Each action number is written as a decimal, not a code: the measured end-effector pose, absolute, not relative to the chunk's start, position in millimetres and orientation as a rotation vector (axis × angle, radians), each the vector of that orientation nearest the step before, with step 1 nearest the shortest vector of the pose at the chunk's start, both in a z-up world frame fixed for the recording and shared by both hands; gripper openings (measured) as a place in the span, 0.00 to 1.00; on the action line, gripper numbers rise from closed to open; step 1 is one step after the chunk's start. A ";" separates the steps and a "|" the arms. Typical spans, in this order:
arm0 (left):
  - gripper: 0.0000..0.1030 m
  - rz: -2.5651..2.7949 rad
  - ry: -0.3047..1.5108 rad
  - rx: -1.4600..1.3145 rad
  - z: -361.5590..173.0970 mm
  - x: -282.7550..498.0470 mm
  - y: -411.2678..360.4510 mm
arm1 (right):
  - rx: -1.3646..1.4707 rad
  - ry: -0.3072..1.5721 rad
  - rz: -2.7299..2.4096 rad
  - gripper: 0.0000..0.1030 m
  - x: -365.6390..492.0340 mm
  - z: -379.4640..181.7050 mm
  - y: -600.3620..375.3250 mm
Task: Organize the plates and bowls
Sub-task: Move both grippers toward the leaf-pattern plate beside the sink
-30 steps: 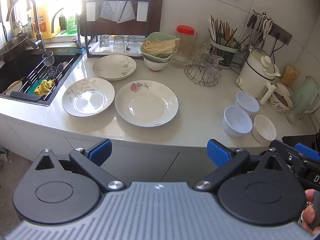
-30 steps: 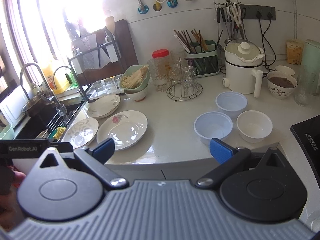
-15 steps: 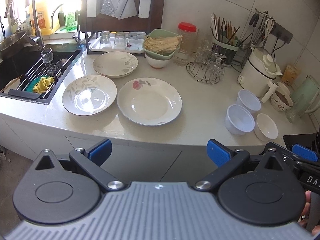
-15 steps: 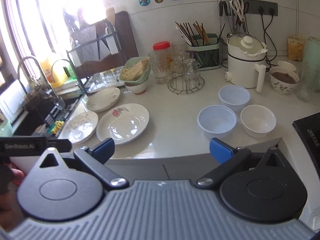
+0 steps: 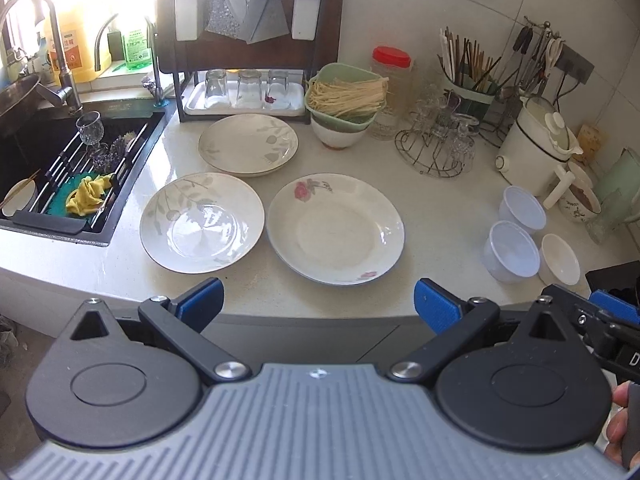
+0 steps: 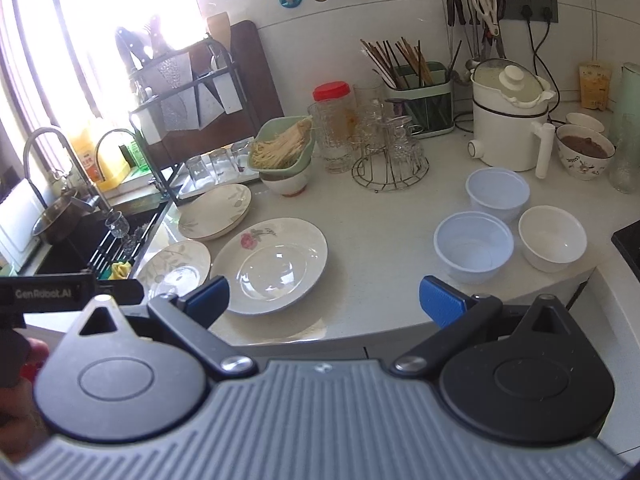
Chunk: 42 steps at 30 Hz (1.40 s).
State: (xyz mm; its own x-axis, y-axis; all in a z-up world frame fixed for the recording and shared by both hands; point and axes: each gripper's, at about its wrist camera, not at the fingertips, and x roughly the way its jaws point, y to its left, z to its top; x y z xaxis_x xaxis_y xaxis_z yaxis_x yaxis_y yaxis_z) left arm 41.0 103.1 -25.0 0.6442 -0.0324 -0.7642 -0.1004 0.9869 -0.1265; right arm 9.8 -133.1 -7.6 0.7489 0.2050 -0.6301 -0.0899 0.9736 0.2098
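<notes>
Crockery lies spread across a glossy pale stone countertop (image 5: 440, 216) in a sunlit kitchen. Three round, shallow glazed plates sit near the sink (image 5: 48, 152): a rose-patterned plate (image 5: 336, 228) at centre, a leaf-patterned plate (image 5: 202, 222) just beside it on the sink side, and a second leaf-patterned plate (image 5: 248, 144) behind them, close to the dark wire dish rack (image 5: 244, 40). To the right, well apart from the plates, three small bowls cluster together: two translucent plastic bowls (image 6: 474, 246) and (image 6: 498, 192), and an opaque white bowl (image 6: 552, 238) that looks ceramic, though glare makes that uncertain.

The left gripper (image 5: 318, 304) hovers short of the counter's front edge, its blue-padded fingers (image 5: 202, 302) spread wide and holding nothing. The right gripper (image 6: 324, 300) hangs likewise before the counter edge, blue pads wide apart and empty, aimed between the rose plate and the bowls.

Behind, a green basket of pale noodles (image 5: 346, 94) rests on a white bowl, beside a red-lidded jar (image 5: 392, 68), cut-glass tumblers on a wire stand (image 5: 436, 148), a chopstick holder (image 6: 420, 88) and a white electric pot (image 6: 508, 120).
</notes>
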 end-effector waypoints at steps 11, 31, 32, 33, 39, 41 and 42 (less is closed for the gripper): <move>1.00 0.019 0.885 -0.145 -31.6 91.3 163.4 | 0.151 0.745 0.152 1.00 43.7 -10.7 -79.4; 1.00 -0.086 0.923 -0.090 -63.9 169.7 265.0 | 0.190 0.811 0.111 0.94 99.2 -36.0 16.8; 1.00 -0.092 0.925 -0.089 -66.7 173.1 273.5 | 0.203 0.817 0.106 0.93 101.6 -39.1 21.3; 1.00 -0.096 0.926 -0.086 -69.5 176.0 280.7 | 0.212 0.822 0.102 0.92 103.7 -42.0 26.1; 1.00 -0.164 0.976 -0.108 -89.0 192.5 322.6 | 0.227 0.854 0.071 0.79 114.2 -62.0 60.8; 1.00 -0.167 0.983 -0.094 -95.8 196.6 333.3 | 0.234 0.870 0.077 0.74 117.8 -68.0 72.8; 1.00 -0.170 0.980 -0.087 -98.7 198.2 338.3 | 0.229 0.873 0.084 0.74 119.1 -69.3 79.1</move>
State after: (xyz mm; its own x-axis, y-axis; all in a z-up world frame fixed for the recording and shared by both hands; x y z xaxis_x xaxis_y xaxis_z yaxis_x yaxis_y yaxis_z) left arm 198.2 338.3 -98.7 0.5449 -0.1823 -0.8185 0.1034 0.9832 -0.1501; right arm 119.1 79.1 -69.3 0.6412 0.1661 -0.7492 0.0206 0.9722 0.2332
